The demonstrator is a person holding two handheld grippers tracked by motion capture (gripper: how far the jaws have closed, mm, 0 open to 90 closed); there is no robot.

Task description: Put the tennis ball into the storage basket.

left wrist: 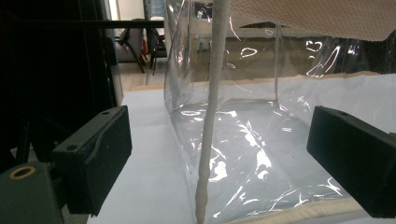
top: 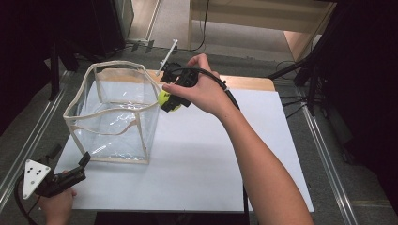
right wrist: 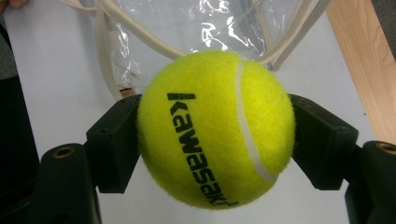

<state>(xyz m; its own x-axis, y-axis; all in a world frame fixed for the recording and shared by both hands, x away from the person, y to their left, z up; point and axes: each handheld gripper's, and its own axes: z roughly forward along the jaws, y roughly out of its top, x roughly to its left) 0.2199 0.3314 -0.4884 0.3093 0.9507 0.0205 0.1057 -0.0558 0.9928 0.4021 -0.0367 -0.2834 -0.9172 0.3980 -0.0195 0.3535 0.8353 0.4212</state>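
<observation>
High view: a tennis ball (top: 165,100) is clenched between the right gripper (top: 172,99) jaws, held just beside the far right corner of the clear bag (top: 112,112), whose mouth opens upward. The left gripper (top: 80,165), jaws spread, is aimed at the bag's near corner. Bare table (top: 206,159) lies right.

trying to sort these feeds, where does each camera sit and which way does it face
High view: above the person's side, looking forward and down on the table; both forearms, left gripper and right gripper show.
Left gripper view: rides the left gripper, facing a corner of the clear bag between open jaws.
Right gripper view: rides the right gripper, facing down past the tennis ball it clamps.
Shared: all three show the clear bag.
</observation>
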